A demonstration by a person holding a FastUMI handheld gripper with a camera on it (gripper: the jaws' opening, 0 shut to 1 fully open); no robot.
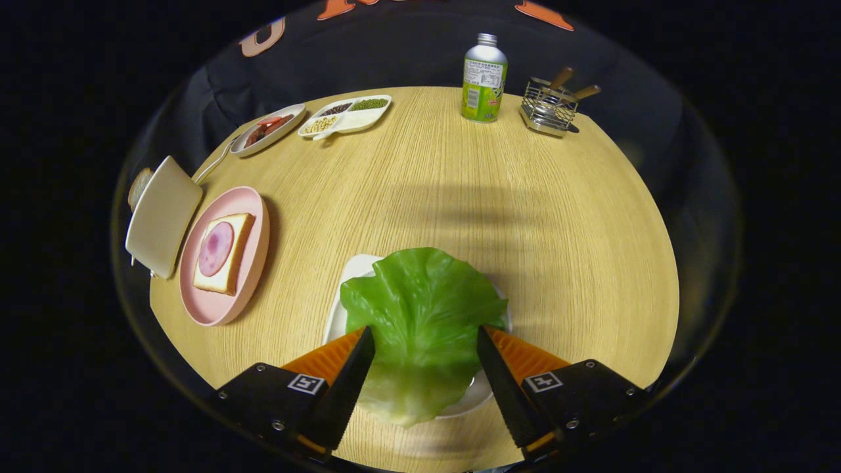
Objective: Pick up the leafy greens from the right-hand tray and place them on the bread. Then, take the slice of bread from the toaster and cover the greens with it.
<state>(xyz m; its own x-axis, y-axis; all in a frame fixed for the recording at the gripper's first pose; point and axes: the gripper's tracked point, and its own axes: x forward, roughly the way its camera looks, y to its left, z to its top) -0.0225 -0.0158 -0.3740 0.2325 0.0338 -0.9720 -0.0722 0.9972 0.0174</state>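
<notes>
Straddling the greens [420, 315] on their tray [351, 272] near the table's [525, 217] front edge, my tongs [426, 341] stand wide; next I must close, then carry them to the bread [225, 253].

Table [420, 177]: pale wood grain, matt. Greens [420, 309]: smooth, waxy plastic look, between open fingers [348, 368]. Pink plate [253, 203] at 9 o'clock: matt. Bottle [484, 79] at 12: metal, glossy label. Wire rack [548, 105] at 1: shiny metal
</notes>
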